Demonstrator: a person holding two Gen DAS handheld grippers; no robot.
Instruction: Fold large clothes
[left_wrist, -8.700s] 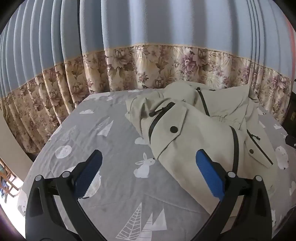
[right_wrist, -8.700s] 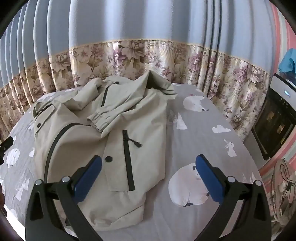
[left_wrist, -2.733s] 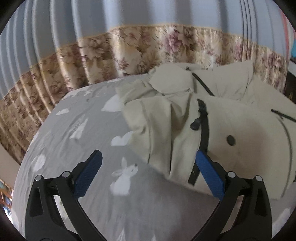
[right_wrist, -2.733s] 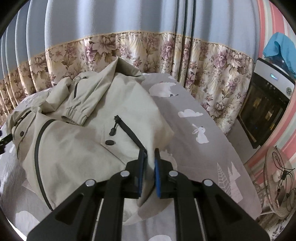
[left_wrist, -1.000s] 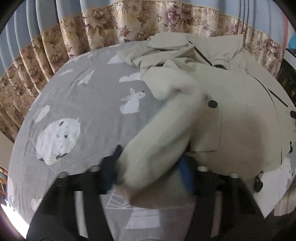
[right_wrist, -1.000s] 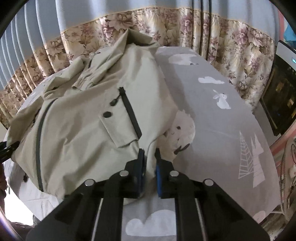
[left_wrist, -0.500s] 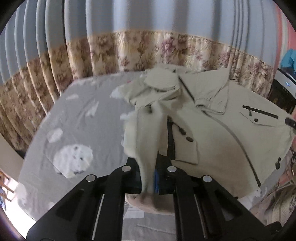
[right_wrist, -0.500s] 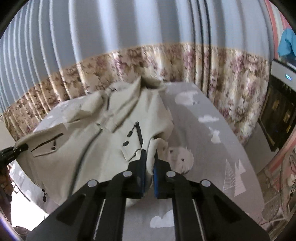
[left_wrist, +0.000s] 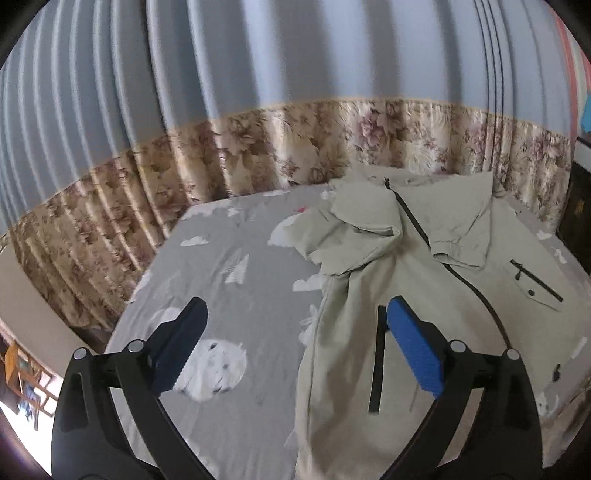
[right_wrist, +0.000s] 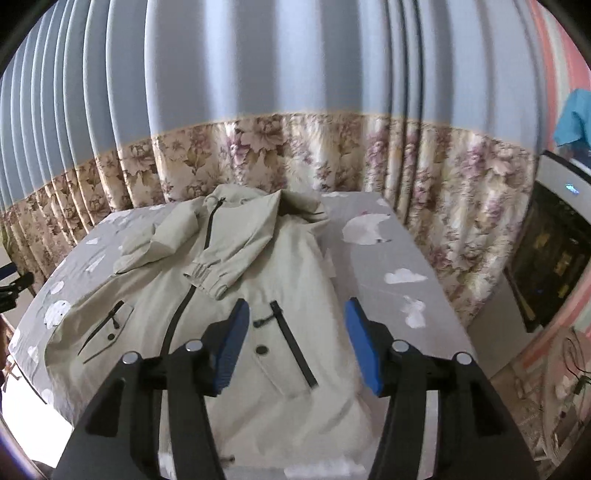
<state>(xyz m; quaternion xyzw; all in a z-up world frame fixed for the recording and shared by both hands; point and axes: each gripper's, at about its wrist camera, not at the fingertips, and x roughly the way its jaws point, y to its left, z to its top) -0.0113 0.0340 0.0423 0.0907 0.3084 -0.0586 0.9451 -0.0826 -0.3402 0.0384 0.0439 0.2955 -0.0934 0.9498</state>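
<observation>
A beige jacket (left_wrist: 436, 280) with black zippers lies spread front-up on the grey printed bed sheet (left_wrist: 229, 280), hem toward me, one sleeve folded across the chest. It also shows in the right wrist view (right_wrist: 236, 295). My left gripper (left_wrist: 295, 350) is open and empty, held above the jacket's left hem edge. My right gripper (right_wrist: 295, 343) is open and empty, held above the jacket's right pocket (right_wrist: 291, 347).
Blue curtains with a floral border (right_wrist: 295, 158) hang behind the bed. A dark appliance (right_wrist: 550, 266) stands to the right of the bed. The bed's near edge (right_wrist: 66, 406) drops off at lower left.
Both grippers were shut on the jacket's hem corners and pulling it flat; now both have opened, let go and lifted. The jacket lies spread out.
</observation>
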